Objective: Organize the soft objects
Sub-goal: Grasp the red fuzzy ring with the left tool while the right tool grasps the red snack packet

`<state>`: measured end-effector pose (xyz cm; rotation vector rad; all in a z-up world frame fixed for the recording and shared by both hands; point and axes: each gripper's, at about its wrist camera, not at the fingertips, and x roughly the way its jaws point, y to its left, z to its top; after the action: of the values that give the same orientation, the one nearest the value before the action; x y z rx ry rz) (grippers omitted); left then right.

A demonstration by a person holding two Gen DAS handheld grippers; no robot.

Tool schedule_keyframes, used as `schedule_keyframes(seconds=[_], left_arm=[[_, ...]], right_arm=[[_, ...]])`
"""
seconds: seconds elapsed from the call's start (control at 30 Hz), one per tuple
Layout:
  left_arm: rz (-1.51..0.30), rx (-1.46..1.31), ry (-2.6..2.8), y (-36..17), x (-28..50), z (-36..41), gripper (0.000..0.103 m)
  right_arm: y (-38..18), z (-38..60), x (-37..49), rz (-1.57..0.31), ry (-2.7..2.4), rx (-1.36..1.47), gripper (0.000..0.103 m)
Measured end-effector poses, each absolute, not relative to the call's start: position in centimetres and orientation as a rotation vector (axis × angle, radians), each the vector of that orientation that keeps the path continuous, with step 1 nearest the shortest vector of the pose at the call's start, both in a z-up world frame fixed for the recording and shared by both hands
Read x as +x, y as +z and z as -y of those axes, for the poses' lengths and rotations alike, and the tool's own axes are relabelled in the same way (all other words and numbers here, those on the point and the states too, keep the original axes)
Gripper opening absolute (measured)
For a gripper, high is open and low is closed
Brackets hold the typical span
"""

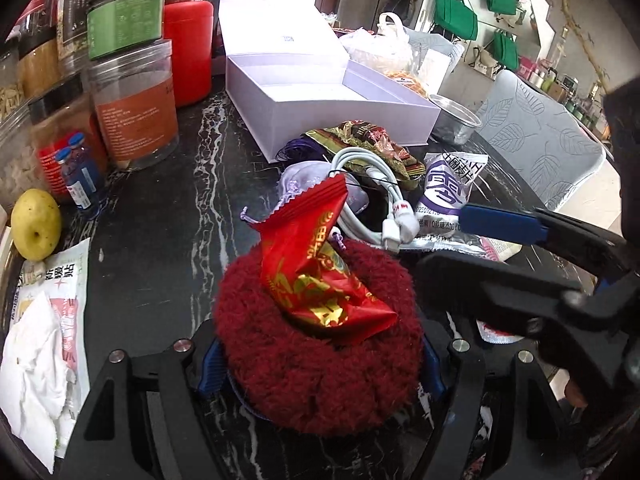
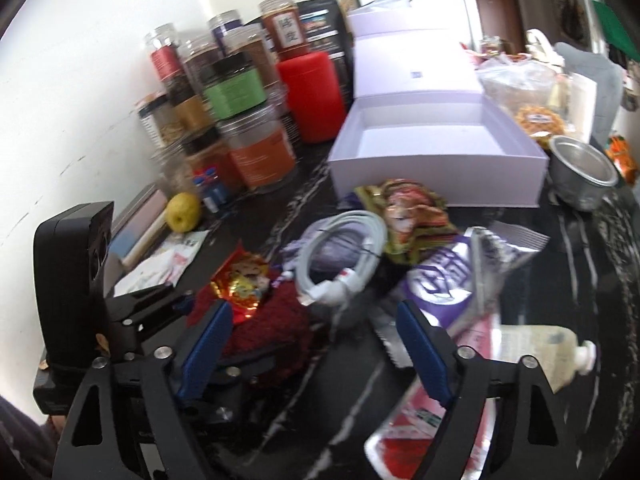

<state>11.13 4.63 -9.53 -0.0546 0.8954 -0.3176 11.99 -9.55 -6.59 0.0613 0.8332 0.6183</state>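
Down at the near edge of the black marble table [image 1: 168,216], the left gripper [image 1: 320,364] is clamped on a dark red fuzzy pouch [image 1: 316,356], its blue finger pads [image 1: 212,368] pressed into the pile on both sides. The pouch is a round, shaggy, deep crimson thing with long matted fibres, and its top sags inward like a shallow nest. Sitting in that hollow is a crinkled red snack packet [image 1: 320,268] with gold print, one serrated end sticking up and leaning away from the camera. In the right wrist view the same pouch [image 2: 272,328] lies just left of the right gripper [image 2: 316,344], whose fingers stand spread apart with nothing between them, hovering over bare marble. One of its blue pads [image 2: 208,344] overlaps the pouch's edge in the picture; whether it touches is not clear.

Just beyond the pouch lie a coiled white cable [image 1: 372,196], a small lilac drawstring bag [image 1: 304,184] and a purple and white snack bag [image 1: 444,192], all crowded together. Farther back stands an open white box [image 1: 340,116], with jars [image 1: 132,108] to its left. A yellow pear [image 1: 35,224] rests near the left edge.
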Motion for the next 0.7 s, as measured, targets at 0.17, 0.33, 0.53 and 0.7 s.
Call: schedule_keyframes(seconds=[0.17,0.33,0.53,0.7], left_arm=[[-0.9,-0.051,-0.334,-9.6,11.0,-5.2,0.075],[-0.894,-0.042,-0.339,-9.5,10.8,-5.4,0.075],[-0.881,-0.024,-0.345,-9.6,10.4,-5.6,0.075],[-0.884,-0.03,-0.345,-9.7,10.5,-5.7,0.075]], right_arm=[[-6.6,7.8,12.4,-0.847,0.729,0.069,0.071],[-7.2,5.8,12.9,-0.868,0.861,0.057,0.052],[-8.0,4.2,13.6,-0.866,0.95,0.045,0.043],[-8.8,3.5,14.1,-0.875,0.944,0.048,0.034]])
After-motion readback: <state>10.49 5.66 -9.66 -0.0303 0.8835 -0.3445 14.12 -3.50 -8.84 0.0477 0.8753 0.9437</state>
